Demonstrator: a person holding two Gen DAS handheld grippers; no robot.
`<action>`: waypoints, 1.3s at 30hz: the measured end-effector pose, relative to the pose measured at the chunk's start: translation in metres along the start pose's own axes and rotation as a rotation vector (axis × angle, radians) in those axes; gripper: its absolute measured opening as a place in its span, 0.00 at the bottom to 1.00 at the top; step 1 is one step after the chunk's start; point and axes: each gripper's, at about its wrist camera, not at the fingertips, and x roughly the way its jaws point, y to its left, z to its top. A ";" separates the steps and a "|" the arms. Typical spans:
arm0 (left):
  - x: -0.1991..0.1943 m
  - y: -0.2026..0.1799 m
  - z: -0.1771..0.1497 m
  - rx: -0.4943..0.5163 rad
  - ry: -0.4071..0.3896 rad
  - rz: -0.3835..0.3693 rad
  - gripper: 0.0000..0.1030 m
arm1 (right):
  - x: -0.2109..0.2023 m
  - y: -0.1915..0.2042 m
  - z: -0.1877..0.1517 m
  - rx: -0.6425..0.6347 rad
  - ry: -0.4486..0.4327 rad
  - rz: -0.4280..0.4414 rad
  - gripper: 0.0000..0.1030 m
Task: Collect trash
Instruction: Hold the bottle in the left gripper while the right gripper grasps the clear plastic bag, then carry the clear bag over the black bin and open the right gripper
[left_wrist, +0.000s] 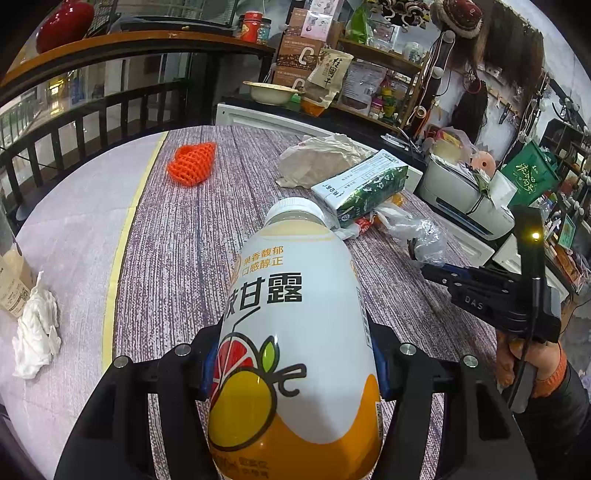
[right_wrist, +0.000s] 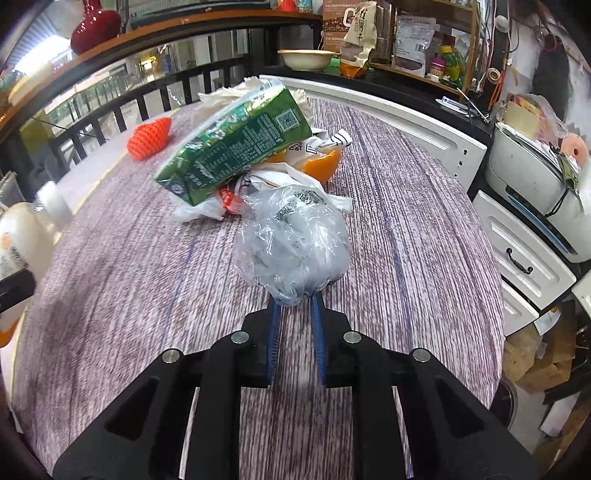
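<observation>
The table (right_wrist: 424, 229) under me is the biggest thing here — purple-streaked cloth with wide bare room near me and to my right, running to a white cabinet edge (right_wrist: 436, 125) on the far right. A yellow stripe (left_wrist: 118, 254) marks its left border. At the far middle sits the trash pile: a green carton (right_wrist: 236, 147) tilted on top of white wrappers, an orange peel (right_wrist: 321, 166) just behind it, crumpled brown paper (left_wrist: 317, 158) further back. An orange foam net (left_wrist: 192, 162) lies apart, far left. My left gripper (left_wrist: 291, 365) clamps a juice bottle (left_wrist: 295, 332), cap pointing away. My right gripper (right_wrist: 295, 295) pinches a crumpled clear plastic bag (right_wrist: 295, 240) — jaws nearly together. A white tissue (left_wrist: 37, 328) rests near left.
</observation>
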 end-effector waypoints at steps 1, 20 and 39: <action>-0.001 -0.001 -0.001 0.002 -0.002 0.000 0.59 | -0.007 -0.001 -0.002 0.004 -0.012 0.015 0.17; -0.001 -0.059 -0.011 0.090 0.008 -0.073 0.59 | -0.078 -0.040 -0.057 0.085 -0.103 0.030 0.17; 0.020 -0.203 -0.034 0.269 0.037 -0.248 0.59 | -0.105 -0.191 -0.194 0.443 -0.030 -0.180 0.17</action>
